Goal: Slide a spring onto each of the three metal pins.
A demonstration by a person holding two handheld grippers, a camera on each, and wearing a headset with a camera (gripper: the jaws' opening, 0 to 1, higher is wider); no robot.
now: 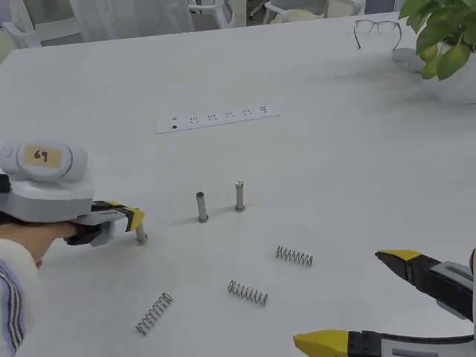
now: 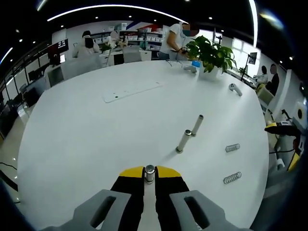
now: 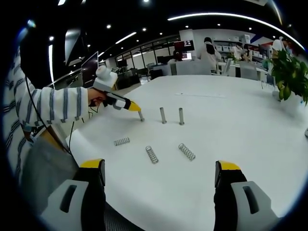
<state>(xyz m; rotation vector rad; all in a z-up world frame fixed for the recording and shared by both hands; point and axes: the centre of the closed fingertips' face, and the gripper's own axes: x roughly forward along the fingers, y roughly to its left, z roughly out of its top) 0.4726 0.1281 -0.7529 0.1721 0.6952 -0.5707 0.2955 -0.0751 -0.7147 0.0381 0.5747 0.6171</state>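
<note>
The first short steel pin (image 1: 140, 236) is mostly hidden: the head view shows just its foot and the left gripper view just its top, between yellow jaw tips. The left hand-held gripper (image 1: 136, 221) is clamped on it where it stands on the white tabletop (image 1: 335, 149). The right hand-held gripper (image 1: 353, 301), cut off at the frame edge, is spread wide and holds nothing. Ahead of it lie three loose coil springs (image 1: 294, 256) (image 1: 248, 293) (image 1: 154, 313); beyond them stand two bare steel pins (image 1: 201, 207) (image 1: 239, 195).

Head view looks down; both gripper views low, sharing the pins (image 1: 201, 207)
</note>
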